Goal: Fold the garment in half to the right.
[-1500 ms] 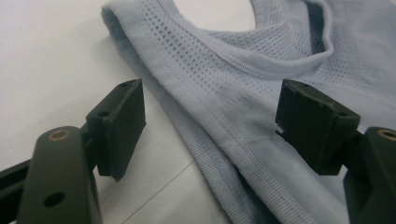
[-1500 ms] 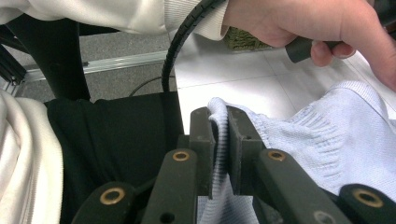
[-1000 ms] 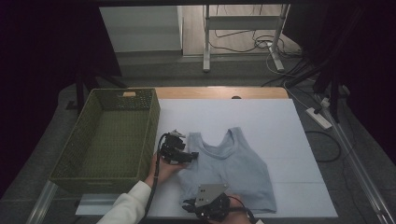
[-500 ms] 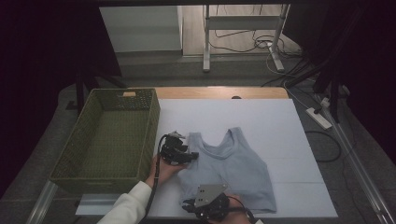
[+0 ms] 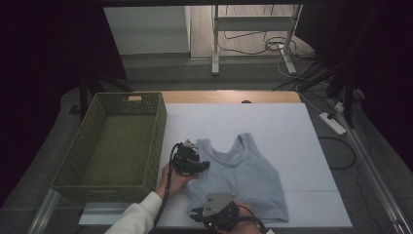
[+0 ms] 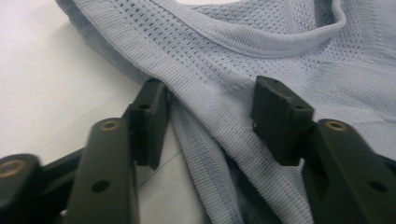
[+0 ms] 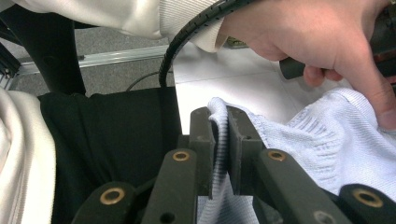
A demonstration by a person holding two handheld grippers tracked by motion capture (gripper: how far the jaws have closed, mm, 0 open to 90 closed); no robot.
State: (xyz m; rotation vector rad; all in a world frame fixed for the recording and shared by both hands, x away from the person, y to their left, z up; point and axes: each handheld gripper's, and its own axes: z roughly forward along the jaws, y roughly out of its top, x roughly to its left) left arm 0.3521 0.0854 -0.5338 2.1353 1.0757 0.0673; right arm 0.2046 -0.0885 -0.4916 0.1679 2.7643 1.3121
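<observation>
Left tool (image 6: 208, 114): jaws have just been closing, part-closed astride the ribbed armhole edge of the tank top (image 5: 243, 178), pads not yet pinching; judged best to gather both layers before lifting. Right tool (image 7: 219, 140) clenched on the hem corner near the person. Top lies flat on the white worktop (image 5: 292, 131), just right of the green basket (image 5: 112, 146)

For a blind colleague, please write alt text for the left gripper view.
The left gripper has just been closing; its two black jaws stand apart around a fold of the blue knit top, near its ribbed edge. The top lies on a white table.
</observation>
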